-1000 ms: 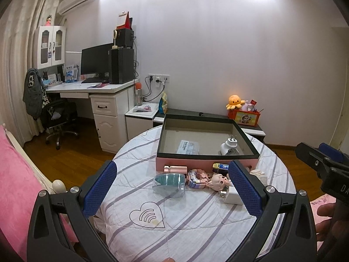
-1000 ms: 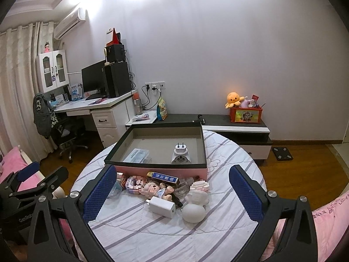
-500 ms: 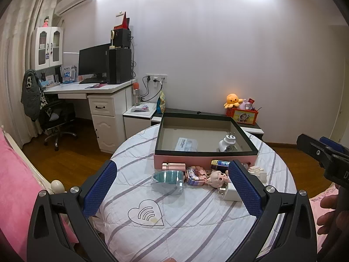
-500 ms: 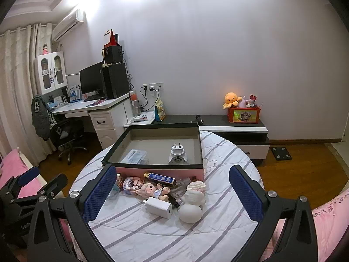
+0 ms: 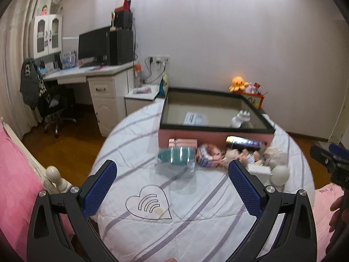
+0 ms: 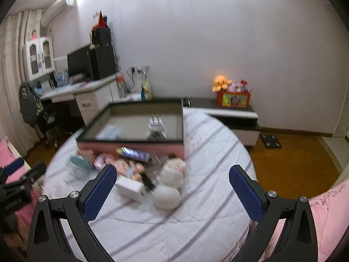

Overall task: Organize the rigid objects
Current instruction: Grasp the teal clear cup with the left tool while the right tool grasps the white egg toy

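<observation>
A pink box with a dark rim stands on the round striped table; inside lie a white plug adapter and a paper packet. In front of the box lies a row of small items: a teal clear container, a rose-gold tube, a small doll, a white charger block and a white round figure. My left gripper is open above the table, short of the teal container. My right gripper is open, hovering over the charger and round figure.
A white desk with monitor and speakers and an office chair stand at left. A low cabinet with an orange plush is behind the table. Pink bedding lies at both sides, and a scale on the wood floor.
Both grippers have moved forward and down toward the table; the box and items look larger and blurred from motion. Both stay open and empty.
</observation>
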A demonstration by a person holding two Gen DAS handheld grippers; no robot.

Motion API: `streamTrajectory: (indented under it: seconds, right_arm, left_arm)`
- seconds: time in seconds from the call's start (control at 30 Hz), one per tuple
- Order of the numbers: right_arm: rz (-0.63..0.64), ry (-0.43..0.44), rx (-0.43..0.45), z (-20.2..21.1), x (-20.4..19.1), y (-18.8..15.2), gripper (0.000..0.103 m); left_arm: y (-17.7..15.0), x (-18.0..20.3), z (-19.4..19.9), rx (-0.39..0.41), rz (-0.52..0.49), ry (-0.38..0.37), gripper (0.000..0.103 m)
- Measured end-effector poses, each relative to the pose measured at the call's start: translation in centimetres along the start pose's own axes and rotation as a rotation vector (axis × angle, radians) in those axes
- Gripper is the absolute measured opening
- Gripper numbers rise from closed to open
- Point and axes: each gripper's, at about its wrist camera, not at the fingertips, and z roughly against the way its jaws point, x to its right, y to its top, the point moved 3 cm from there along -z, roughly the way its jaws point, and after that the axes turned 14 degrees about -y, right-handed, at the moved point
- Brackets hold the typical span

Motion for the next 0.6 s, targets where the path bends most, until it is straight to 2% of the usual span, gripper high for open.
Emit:
streamTrajectory:
  seconds: [0.23, 0.6]
  right_arm:
    - [0.051, -0.014, -0.115, -4.6, -0.7, -2.9, 0.103]
    - [0.068, -0.019, -0.184, -8.4, -1.2, -4.4, 0.103]
  left_arm:
    - [-1.7, -1.5, -4.6, -0.092, 0.019, 0.004, 0.103]
    - [-1.6, -2.5, -8.5, -0.149, 0.025, 0.007, 0.103]
